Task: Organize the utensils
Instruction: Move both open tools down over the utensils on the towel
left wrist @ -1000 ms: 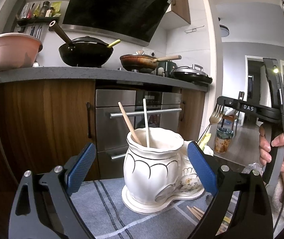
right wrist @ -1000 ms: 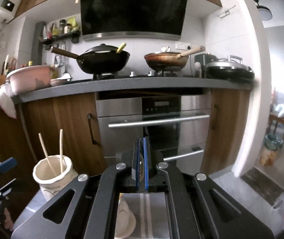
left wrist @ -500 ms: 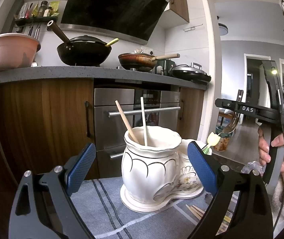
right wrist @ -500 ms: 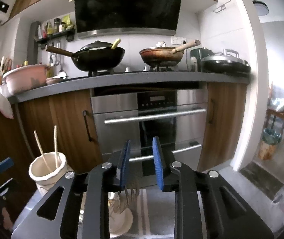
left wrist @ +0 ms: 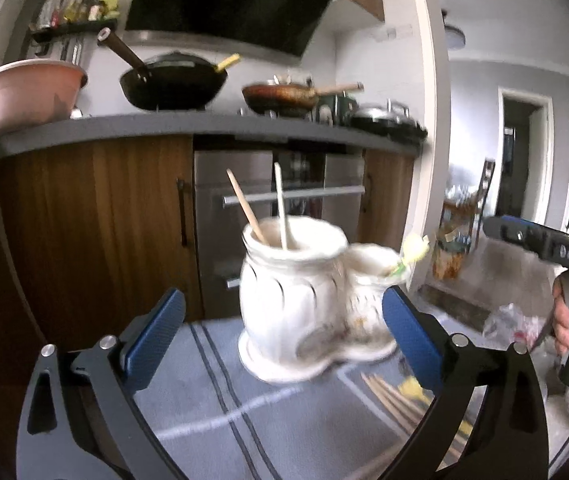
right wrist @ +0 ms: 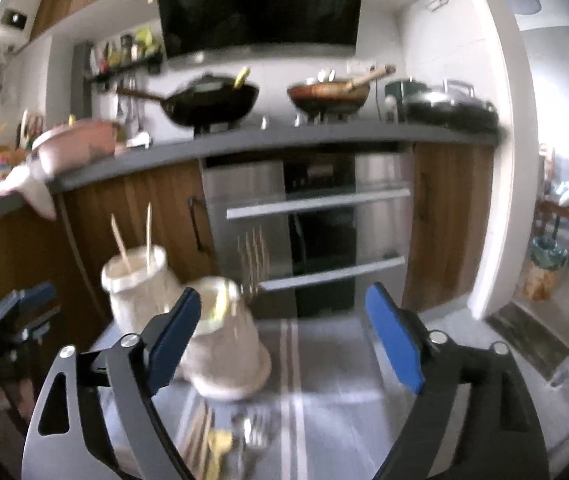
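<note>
Dropped fork now in small white ceramic pot (right wrist: 220, 336); your right gripper (right wrist: 284, 344), jaws opening on nothing, faces lengthwise pale wooden chopsticks (right wrist: 200, 436) at lower frame, nearer than your wide-open, empty left gripper (left wrist: 284, 336).

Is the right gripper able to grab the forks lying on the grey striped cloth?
Probably yes. The right gripper has its jaws opening with nothing between them, and the metal forks lie just below it on the grey striped cloth. The white ceramic utensil holder stands behind them, not over them.

Left tongs (left wrist: 282, 336) opening, empty, w/ white holder (left wrist: 304, 300) just ahead on cloth (left wrist: 244, 420).
</note>
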`<state>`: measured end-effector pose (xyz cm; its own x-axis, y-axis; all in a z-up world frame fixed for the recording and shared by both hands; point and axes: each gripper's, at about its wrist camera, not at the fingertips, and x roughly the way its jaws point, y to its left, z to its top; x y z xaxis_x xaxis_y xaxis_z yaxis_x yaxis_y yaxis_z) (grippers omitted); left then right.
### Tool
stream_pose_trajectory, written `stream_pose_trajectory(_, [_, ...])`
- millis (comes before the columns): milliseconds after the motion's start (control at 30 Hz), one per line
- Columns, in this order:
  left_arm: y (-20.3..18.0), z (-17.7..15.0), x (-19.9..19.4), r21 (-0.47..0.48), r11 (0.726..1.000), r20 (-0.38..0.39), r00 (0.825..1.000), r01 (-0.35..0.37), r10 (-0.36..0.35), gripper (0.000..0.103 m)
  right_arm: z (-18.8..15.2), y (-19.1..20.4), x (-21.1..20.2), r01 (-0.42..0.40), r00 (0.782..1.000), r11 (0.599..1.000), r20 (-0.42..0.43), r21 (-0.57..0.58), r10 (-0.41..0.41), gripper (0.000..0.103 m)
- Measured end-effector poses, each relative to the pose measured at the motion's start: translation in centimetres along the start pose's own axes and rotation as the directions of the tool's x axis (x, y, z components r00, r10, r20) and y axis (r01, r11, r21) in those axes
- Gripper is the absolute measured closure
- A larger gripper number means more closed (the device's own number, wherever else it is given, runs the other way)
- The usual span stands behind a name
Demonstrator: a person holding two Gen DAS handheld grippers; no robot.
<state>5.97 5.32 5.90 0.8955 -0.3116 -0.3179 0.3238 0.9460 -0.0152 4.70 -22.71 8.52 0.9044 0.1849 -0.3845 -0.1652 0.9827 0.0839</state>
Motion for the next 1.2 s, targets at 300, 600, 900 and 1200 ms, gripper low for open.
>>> stream_pose_trajectory(300, [-3.9, -3.2, 0.8, 0.051, 0.998, -0.21, 0.978, 0.026, -0.015, 0.006, -5.8, -1.1, 1.5, -0.008, 0.971, 0.999, -0.24, 0.035, 0.016, 0.014])
stream_pose_trajectory(600, [-6.4, -6.5, 3.2, 0.034, 0.998, -0.415, 0.909, 0.061, -0.041, 0.011, -8.1, -0.4, 1.6, -0.045, 0.946, 0.998, -0.319, 0.036, 0.054, 0.014])
stream_pose_trajectory(900, [-9.1, -8.0, 4.5, 0.039, 0.992, -0.529, 0.845, 0.117, -0.078, 0.04, -8.6, -0.5, 1.8, -0.085, 0.925, 0.995, -0.367, 0.048, 0.097, 0.046])
stream_pose_trajectory(1200, [-10.5, -8.8, 5.4, 0.069, 0.989, -0.579, 0.813, 0.13, -0.066, 0.073, -9.4, 0.6, 3.1, -0.142, 0.877, 0.987, -0.453, 0.075, 0.161, 0.073])
